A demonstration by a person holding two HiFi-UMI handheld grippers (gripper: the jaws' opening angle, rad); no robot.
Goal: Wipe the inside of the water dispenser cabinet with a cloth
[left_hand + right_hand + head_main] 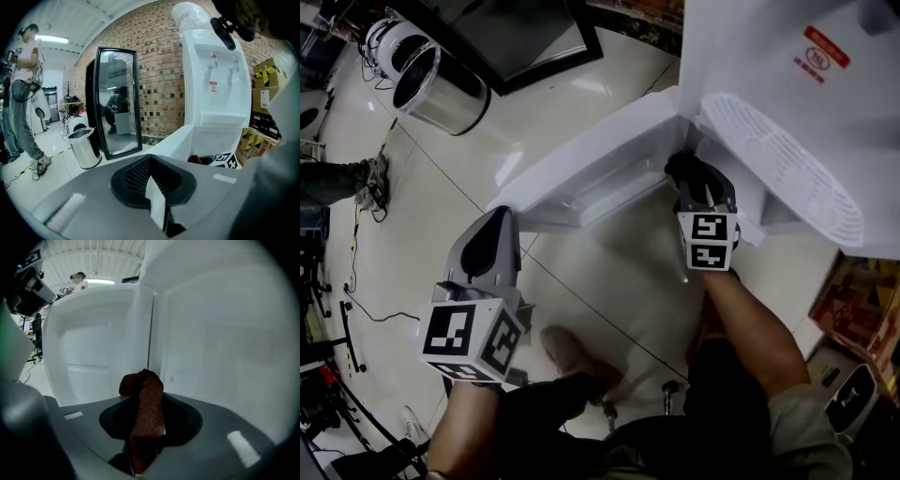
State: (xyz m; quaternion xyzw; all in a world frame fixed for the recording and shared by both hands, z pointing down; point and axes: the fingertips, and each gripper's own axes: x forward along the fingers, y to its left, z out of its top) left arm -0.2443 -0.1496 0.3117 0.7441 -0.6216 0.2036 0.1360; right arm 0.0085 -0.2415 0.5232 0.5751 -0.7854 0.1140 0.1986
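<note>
The white water dispenser (pixel 769 56) stands at the upper right, and its lower cabinet door (pixel 591 169) is swung open to the left. My right gripper (pixel 696 178) reaches into the cabinet opening, shut on a dark reddish-brown cloth (pixel 684 169). In the right gripper view the cloth (pixel 145 399) sticks up from between the jaws, close to the cabinet's white inner wall (pixel 220 348) and next to the door's hinge line. My left gripper (pixel 494 230) hangs low at the left over the floor, shut with nothing in it. From the left gripper view the dispenser (pixel 215 93) is ahead.
A steel bin (pixel 441 89) and a black-framed mirror (pixel 525 37) stand on the tiled floor at the upper left. The dispenser's drip grille (pixel 787 159) juts out above my right hand. Cardboard boxes (pixel 853 300) sit at the right. A person (pixel 23 93) stands far left.
</note>
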